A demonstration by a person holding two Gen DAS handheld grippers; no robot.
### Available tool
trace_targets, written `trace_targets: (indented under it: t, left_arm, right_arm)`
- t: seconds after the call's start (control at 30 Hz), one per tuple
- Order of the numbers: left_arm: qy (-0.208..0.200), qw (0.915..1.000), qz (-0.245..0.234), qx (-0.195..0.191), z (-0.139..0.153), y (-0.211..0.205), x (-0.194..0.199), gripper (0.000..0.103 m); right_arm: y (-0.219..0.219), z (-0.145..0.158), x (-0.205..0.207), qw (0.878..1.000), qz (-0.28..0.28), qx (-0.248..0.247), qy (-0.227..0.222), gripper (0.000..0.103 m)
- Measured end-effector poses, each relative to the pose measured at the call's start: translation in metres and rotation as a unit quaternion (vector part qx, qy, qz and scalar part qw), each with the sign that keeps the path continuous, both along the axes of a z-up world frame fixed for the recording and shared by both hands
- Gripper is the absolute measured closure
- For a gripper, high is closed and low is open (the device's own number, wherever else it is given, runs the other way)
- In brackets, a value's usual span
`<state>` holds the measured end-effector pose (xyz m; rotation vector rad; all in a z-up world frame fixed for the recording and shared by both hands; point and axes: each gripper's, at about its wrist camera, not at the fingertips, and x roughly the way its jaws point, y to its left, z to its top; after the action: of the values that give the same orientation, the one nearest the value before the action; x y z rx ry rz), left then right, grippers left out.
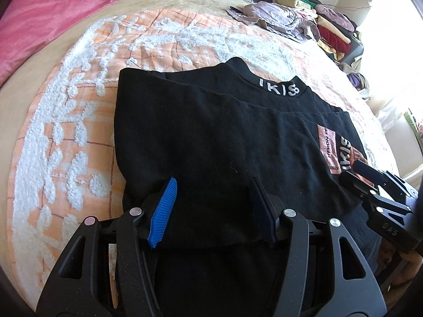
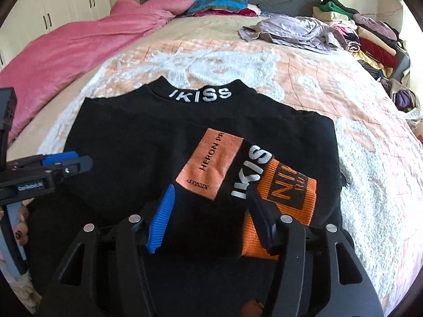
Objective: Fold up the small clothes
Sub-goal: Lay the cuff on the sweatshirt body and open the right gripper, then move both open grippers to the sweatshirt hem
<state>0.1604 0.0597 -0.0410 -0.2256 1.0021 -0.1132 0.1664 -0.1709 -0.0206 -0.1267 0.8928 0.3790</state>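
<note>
A black top with white "IKISS" lettering on the collar lies folded on the bed, sleeves turned in; it also shows in the right wrist view. An orange patch and an orange cuff lie on its right side. My left gripper is open over the near left hem, fingers resting on the cloth. My right gripper is open over the near right part, by the patch and cuff. Each gripper shows in the other's view, the right one and the left one.
The orange and white tufted bedspread lies under the top. A pink blanket lies at the far left. A crumpled lilac garment and a pile of folded clothes sit at the far right. Pillows lie at the headboard.
</note>
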Motion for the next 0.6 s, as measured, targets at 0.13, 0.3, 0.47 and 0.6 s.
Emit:
trace_targets:
  t: [0.13,0.3,0.47,0.6]
  left_arm:
    - [-0.002,1.0000,-0.001,0.003,0.001,-0.001,0.000,0.054]
    - [-0.005,1.0000,-0.001,0.003,0.002,-0.002,0.000,0.054]
    - [-0.011,0.9999,-0.004,-0.001,0.007,0.000,-0.006,0.050]
    - [-0.018,0.9998,0.000,-0.009,0.014,0.001,-0.011,0.044]
  right_arm:
    - [-0.004,0.007,-0.003,1.000,-0.008,0.018,-0.003,0.041]
    - [-0.007,0.013,-0.008,0.999,-0.021,0.030,-0.007,0.027]
    - [-0.010,0.016,-0.015,0.999,-0.033,0.034,-0.016,0.013]
    - [-0.014,0.020,-0.020,0.998,-0.038,0.049,-0.024,0.007]
